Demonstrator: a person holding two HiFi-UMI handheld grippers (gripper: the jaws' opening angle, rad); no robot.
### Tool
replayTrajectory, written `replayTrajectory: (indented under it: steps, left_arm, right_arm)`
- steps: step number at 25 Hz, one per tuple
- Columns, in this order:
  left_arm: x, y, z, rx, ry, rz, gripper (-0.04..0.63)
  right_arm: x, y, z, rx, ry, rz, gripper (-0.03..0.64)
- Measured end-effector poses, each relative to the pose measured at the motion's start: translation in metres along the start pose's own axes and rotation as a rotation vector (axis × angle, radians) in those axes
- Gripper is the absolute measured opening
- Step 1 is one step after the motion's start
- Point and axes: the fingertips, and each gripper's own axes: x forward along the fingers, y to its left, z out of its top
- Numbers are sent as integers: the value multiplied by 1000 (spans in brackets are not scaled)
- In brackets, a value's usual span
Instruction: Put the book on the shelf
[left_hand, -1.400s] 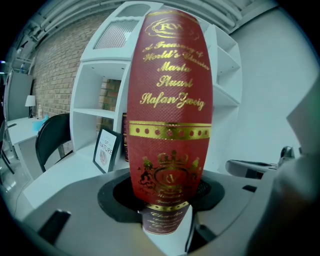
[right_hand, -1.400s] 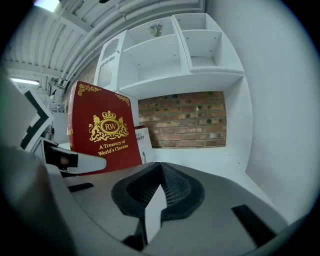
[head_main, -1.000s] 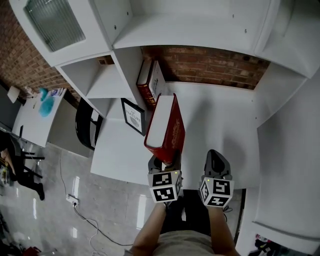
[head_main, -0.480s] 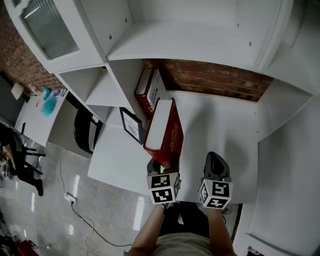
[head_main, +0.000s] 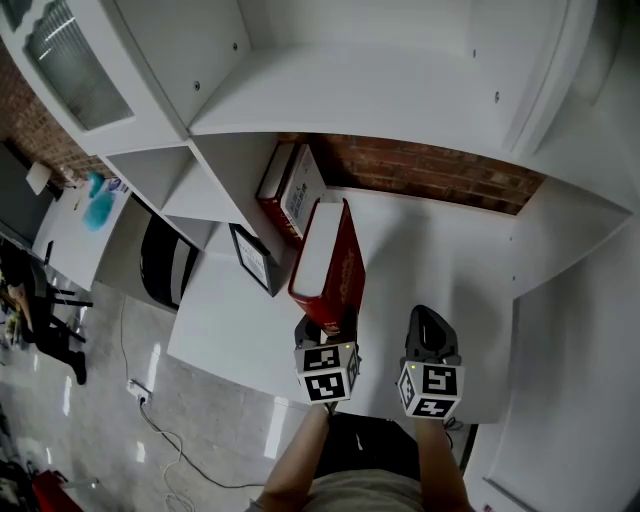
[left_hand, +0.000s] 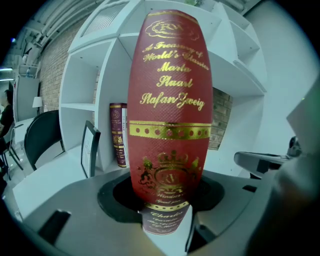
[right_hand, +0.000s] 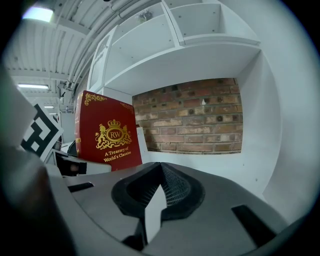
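A thick red book (head_main: 325, 265) with gold lettering stands upright on its lower edge, held over the white desk (head_main: 450, 260). My left gripper (head_main: 325, 328) is shut on the foot of its spine, which fills the left gripper view (left_hand: 170, 115). Its far end points at the white shelf unit (head_main: 215, 165), close to the dark red books (head_main: 290, 195) standing there. My right gripper (head_main: 430, 325) hovers beside it on the right, jaws together and holding nothing. In the right gripper view the red book's front cover (right_hand: 107, 132) shows at the left, beyond the right gripper (right_hand: 161, 186).
A black-framed picture (head_main: 252, 258) leans against the shelf's side panel, left of the book. A brick wall (head_main: 430, 170) backs the desk alcove. White panels close in the right side. A black chair (head_main: 165, 265) stands left of the desk.
Both grippers and the red book have moved forward toward the shelf and brick wall. The book stays upright in the left gripper's hold.
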Motion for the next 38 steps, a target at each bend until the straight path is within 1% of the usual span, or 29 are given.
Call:
replayTrajectory:
  steps: [3, 7, 10, 14, 20, 30, 38]
  left_arm:
    - [7, -4, -1, 6, 3, 10, 242]
    - [18, -6, -4, 18, 13, 23, 242]
    - [25, -5, -5, 27, 23, 29, 242]
    - [33, -1, -6, 21, 25, 24, 242]
    - [50, 5, -3, 41, 35, 12, 242]
    - [81, 12, 6, 65, 44, -27, 242]
    - [111, 20, 13, 94, 38, -26, 242]
  right_arm:
    - [4, -5, -1, 8, 2, 23, 16]
    - [7, -8, -6, -14, 14, 39, 15]
    - [11, -9, -13, 3, 25, 46, 15]
    - [16, -6, -21, 10, 41, 48, 15]
    - [26, -2, -26, 26, 57, 31, 15]
    - [42, 0, -20, 40, 50, 1, 17]
    - [51, -4, -24, 42, 70, -28, 15]
